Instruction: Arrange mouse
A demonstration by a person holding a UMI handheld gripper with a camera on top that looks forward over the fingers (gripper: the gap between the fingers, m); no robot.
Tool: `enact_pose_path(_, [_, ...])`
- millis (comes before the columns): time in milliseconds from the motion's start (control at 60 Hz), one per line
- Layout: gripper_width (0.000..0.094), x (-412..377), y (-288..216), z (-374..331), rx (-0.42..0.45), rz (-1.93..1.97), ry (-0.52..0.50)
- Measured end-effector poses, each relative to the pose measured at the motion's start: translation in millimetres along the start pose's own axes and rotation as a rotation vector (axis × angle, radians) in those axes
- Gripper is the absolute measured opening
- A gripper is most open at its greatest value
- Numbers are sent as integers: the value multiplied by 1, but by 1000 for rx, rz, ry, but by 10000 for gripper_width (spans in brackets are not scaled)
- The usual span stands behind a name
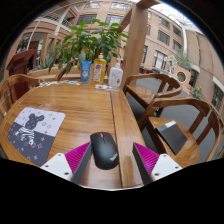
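Note:
A black computer mouse (103,149) lies on the wooden table (75,105), near its front edge. It stands between my fingers, closer to the left one, with a gap on each side. My gripper (110,160) is open; its magenta pads (76,157) flank the mouse. A mouse mat (32,132) with a cartoon figure lies on the table to the left of the left finger.
Several bottles (99,70) and a potted plant (85,45) stand at the table's far end. Wooden chairs (160,95) stand to the right of the table, another chair (12,90) to the left. A wooden pillar (135,40) rises behind.

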State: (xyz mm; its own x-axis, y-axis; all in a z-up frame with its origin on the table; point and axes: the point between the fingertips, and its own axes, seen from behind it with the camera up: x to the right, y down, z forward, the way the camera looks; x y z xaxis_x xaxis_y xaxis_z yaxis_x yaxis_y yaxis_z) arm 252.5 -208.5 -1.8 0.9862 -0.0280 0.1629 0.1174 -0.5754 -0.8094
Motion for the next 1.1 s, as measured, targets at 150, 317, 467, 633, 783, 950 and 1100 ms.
enact_pose_path(150, [688,-4,-7,18,-7,1,-42])
enact_pose_path(317, [524,-14,-7,22,-24,49,-89])
enact_pose_path(467, [388,-18,-7,21,-32,59,-76])
enact_pose_path(633, [338,-16,-11,18,-46,107,-57])
enact_pose_path(783, [338,-4,-90,-17,104,110,12])
enact_pose_path(950, [336,-30,-222,-91,369,143,12])
enact_pose_path(1100, [333,-127,-233,-104,401,114,-98])
